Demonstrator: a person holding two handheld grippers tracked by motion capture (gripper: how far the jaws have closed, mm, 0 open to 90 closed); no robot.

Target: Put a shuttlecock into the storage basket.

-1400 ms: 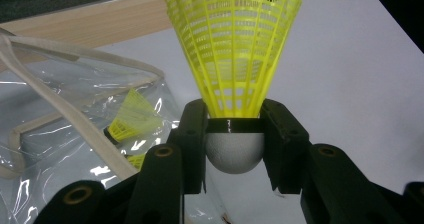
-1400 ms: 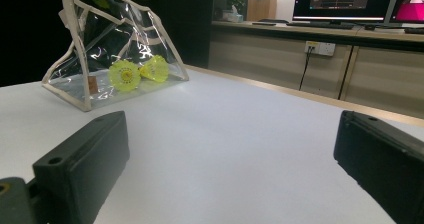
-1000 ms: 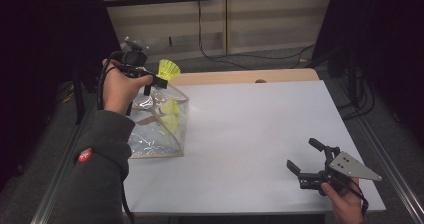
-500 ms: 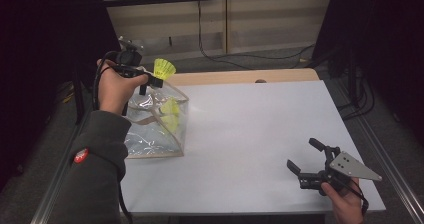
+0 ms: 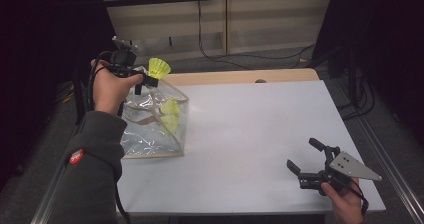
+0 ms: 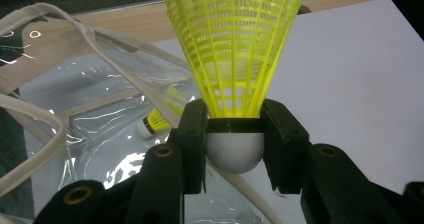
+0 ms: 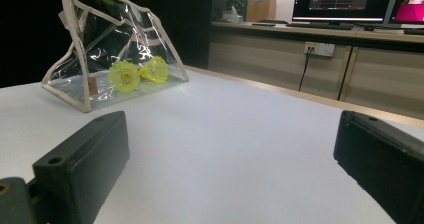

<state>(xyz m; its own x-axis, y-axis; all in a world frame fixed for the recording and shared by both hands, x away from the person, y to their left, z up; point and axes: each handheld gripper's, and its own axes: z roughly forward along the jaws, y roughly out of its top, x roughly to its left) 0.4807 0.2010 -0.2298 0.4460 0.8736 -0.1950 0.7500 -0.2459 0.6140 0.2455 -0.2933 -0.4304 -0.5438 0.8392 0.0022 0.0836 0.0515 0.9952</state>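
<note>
White tabletop [image 5: 250, 129] carries a clear plastic pouch [image 5: 150, 129], above which the left gripper [image 5: 142, 80] clamps the white cork of a yellow plastic shuttlecock [image 6: 235, 59], light with a crushable skirt, while the right gripper [image 5: 306, 159] rests wide apart.

A yellow plastic shuttlecock [image 6: 234, 59] with a white rounded cork stands skirt-up, clamped at its base, at ten o'clock above the clear pouch [image 5: 150, 129].

Left gripper [image 5: 146, 80] clamped, right gripper [image 5: 306, 157] agape.
</note>
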